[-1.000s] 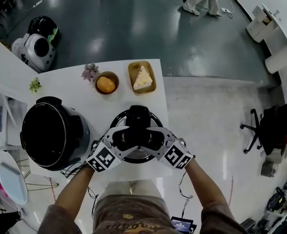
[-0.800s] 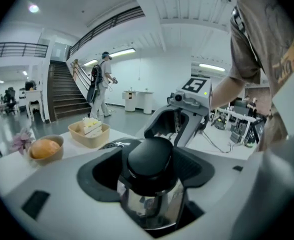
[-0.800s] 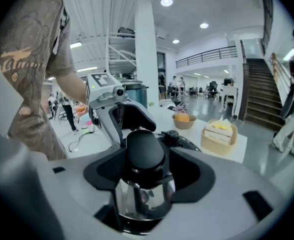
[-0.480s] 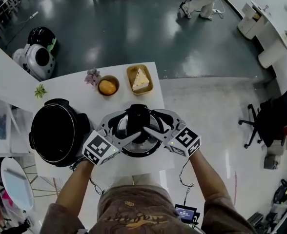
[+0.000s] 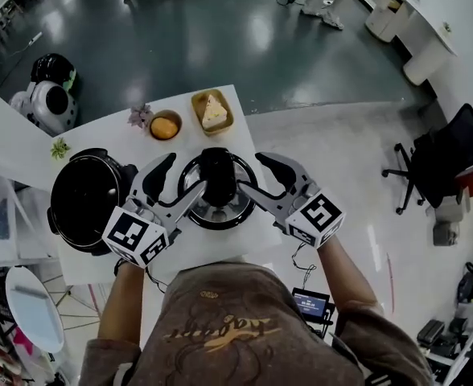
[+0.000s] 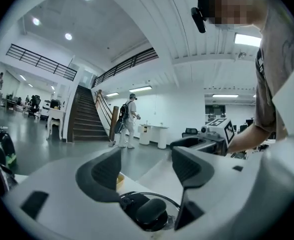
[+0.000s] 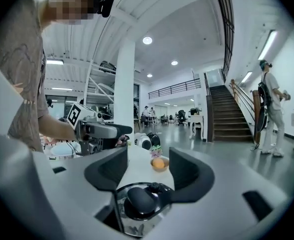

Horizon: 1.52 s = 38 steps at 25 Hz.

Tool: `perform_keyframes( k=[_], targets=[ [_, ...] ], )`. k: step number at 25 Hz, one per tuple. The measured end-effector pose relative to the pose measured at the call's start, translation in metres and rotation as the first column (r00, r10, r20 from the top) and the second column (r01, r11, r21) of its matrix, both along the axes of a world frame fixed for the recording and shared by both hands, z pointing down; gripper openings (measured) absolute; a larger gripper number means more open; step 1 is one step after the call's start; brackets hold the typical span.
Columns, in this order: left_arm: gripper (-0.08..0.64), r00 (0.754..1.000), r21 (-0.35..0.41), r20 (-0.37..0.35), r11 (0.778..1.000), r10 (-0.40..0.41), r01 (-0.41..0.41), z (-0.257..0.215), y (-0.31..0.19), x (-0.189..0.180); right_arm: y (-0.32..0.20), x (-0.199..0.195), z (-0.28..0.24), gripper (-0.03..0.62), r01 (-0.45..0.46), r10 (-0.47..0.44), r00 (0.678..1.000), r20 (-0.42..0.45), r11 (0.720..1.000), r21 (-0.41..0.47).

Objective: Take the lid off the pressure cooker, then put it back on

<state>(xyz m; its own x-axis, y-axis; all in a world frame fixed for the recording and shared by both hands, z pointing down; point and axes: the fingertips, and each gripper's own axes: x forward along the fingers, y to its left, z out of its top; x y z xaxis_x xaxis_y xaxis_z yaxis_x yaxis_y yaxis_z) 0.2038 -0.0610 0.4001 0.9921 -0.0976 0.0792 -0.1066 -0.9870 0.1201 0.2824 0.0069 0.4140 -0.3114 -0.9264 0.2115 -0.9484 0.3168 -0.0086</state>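
The round metal lid [image 5: 218, 187] with a black knob seems to lie on the white table [image 5: 244, 244], right of the open black pressure cooker pot [image 5: 88, 199]. My left gripper [image 5: 182, 179] hovers over its left side and my right gripper [image 5: 254, 175] over its right. Both are open, with bare pads. In the left gripper view the lid [image 6: 151, 211] shows low beneath the left gripper [image 6: 146, 161], and the right gripper [image 6: 207, 139] faces it. In the right gripper view the lid [image 7: 139, 201] sits under the spread jaws of the right gripper [image 7: 148, 161].
At the table's far edge stand a bowl with an orange [image 5: 165, 125], a tray with a cake slice [image 5: 213, 111], a small flower [image 5: 139, 116] and a green sprig [image 5: 59, 148]. An office chair [image 5: 413, 175] stands at the right. A person [image 6: 129, 119] walks by the stairs.
Both grippers have risen from low over the lid and spread out to its two sides, turning as they went. The lid now shows uncovered between them.
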Motion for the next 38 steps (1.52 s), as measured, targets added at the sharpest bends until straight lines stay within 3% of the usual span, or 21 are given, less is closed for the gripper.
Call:
perform_keyframes(
  k=[11,17,25,38],
  targets=[
    [0.317,0.999,0.006,0.028,1.0,0.028,-0.028,0.01,0.014,-0.008,0.014,-0.008,0.013,0.255,0.022,-0.023,0.999,-0.024,0.999,-0.042],
    [0.335,0.992,0.013,0.087,0.996,0.089,-0.09,0.029,0.025,-0.001,0.013,-0.017,0.033,0.255,0.079,-0.085,0.995,-0.056,0.992,-0.101],
    [0.347,0.965,0.001,0.198,0.984,0.172,-0.176,0.081,0.038,0.013,0.008,-0.019,0.079,0.255,0.133,-0.15,0.986,-0.072,0.972,-0.193],
    [0.354,0.917,-0.068,0.327,0.973,0.229,-0.219,0.177,0.04,0.032,0.005,-0.013,0.174,0.278,0.185,-0.203,0.979,-0.019,0.925,-0.332]
  ],
)
